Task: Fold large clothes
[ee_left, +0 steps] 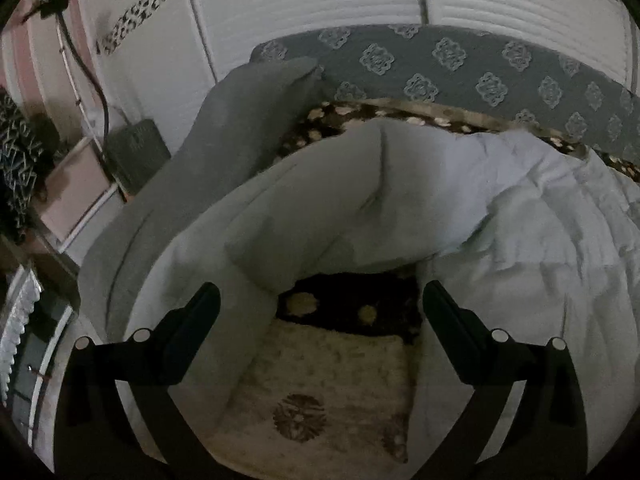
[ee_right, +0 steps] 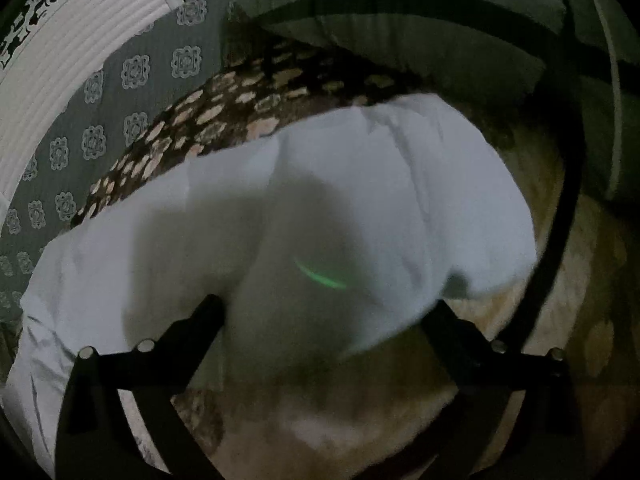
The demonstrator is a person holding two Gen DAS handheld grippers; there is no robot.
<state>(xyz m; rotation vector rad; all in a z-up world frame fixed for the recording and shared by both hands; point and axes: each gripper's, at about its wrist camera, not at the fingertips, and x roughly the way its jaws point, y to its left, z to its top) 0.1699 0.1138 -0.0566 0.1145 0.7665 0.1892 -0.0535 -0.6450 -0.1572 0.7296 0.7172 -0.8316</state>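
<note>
Left gripper and right gripper, jaws spread and empty, are hovering over rumpled pale-blue cloth garment, apparently between folds; next needing an edge pinched.

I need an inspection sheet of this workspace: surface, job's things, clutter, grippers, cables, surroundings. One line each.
Surface: patterned blanket, beige with a dark spotted border, over a grey-blue bedcover.
Job's things: pale garment lying rumpled on the blanket; grey garment beside it at the bed edge.
Clutter: grey pillow at the far end.
Grippers: left gripper open, holding nothing; right gripper open over the pale garment.
Cables: dark cable hanging by the wall.
Surroundings: white louvred screen behind the bed.
</note>
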